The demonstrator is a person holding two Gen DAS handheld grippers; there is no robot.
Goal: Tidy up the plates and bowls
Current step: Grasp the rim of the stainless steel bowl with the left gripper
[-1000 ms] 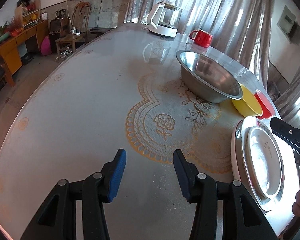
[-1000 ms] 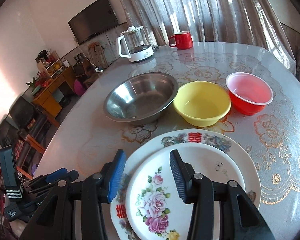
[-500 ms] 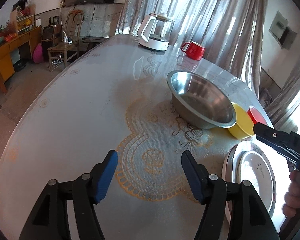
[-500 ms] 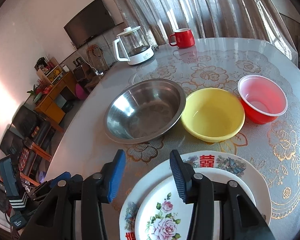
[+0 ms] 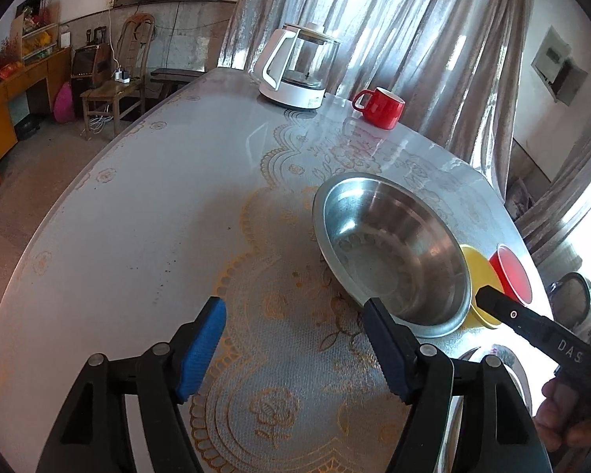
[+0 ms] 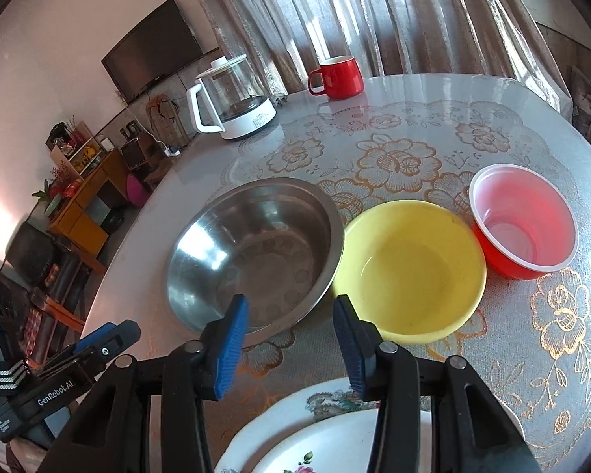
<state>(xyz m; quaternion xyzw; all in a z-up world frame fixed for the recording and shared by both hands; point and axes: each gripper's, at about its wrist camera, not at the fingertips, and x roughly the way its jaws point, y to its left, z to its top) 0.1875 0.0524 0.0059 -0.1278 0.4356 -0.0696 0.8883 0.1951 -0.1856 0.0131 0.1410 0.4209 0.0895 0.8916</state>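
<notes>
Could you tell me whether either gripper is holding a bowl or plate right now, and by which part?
Nothing is held. The left gripper is opening over bare tablecloth, and the right gripper hangs open above the steel bowl and yellow bowl.

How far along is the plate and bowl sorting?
Done: small plate stacked on large plate. In hand: nothing; left tool is opening, right tool empty. Left: steel bowl, yellow bowl and red bowl sit side by side, unstacked.
</notes>
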